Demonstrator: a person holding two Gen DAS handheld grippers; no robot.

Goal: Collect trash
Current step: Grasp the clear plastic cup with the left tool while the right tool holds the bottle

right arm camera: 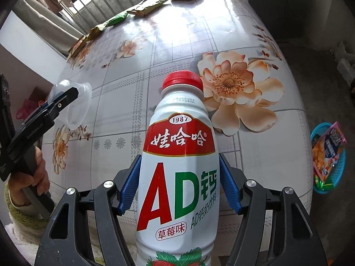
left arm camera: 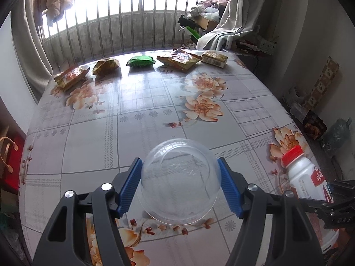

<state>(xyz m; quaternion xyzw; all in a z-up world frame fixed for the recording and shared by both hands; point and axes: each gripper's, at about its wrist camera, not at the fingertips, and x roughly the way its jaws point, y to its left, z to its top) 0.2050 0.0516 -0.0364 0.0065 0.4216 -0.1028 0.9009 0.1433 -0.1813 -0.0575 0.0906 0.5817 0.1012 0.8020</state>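
Only your right wrist view shows the blue basket (right arm camera: 319, 190) of wrappers, right of the table (right arm camera: 255, 22). Your right gripper (right arm camera: 179, 184) pinches the white bottle (right arm camera: 177, 177) over the near edge; your left gripper (left arm camera: 179, 188) squeezes the clear cup (left arm camera: 179, 181), rim toward you.

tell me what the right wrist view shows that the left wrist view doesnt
Only the right wrist view shows the blue basket of wrappers on the floor and the bottle's printed front. Only the left wrist view shows the left tongs closed on the clear plastic cup head-on. Both show the white bottle in the right tongs, the cup, and the wrappers along the floral table's far edge.
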